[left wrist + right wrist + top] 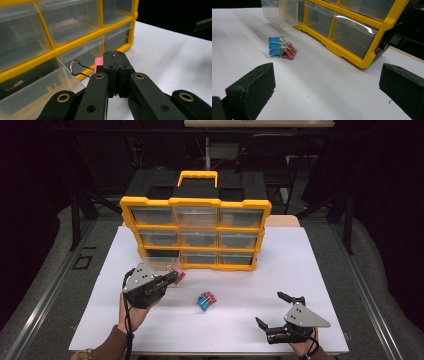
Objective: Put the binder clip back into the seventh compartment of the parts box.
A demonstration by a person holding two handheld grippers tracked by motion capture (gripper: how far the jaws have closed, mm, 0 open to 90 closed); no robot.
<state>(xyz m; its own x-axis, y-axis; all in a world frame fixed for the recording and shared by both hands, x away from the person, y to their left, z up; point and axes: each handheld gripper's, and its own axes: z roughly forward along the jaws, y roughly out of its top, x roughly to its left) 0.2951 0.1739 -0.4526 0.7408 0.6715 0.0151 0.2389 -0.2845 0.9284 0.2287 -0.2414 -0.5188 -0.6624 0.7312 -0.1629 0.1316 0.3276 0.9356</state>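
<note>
Two grippers, one clip held

Your left gripper [172, 278] is clamped tight on a pink clip [98, 61], just above the pulled-out bottom-left drawer [159, 261] of the yellow organizer [195, 233]. Mid-table, a blue clip [274, 46] touches a red clip [289, 53] on bare white table [300, 265]. Your right gripper [272, 310] rests wide apart, holding nothing, near the front edge.

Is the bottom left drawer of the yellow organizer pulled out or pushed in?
Pulled out: the clear drawer juts forward from the yellow organizer onto the white table.
</note>
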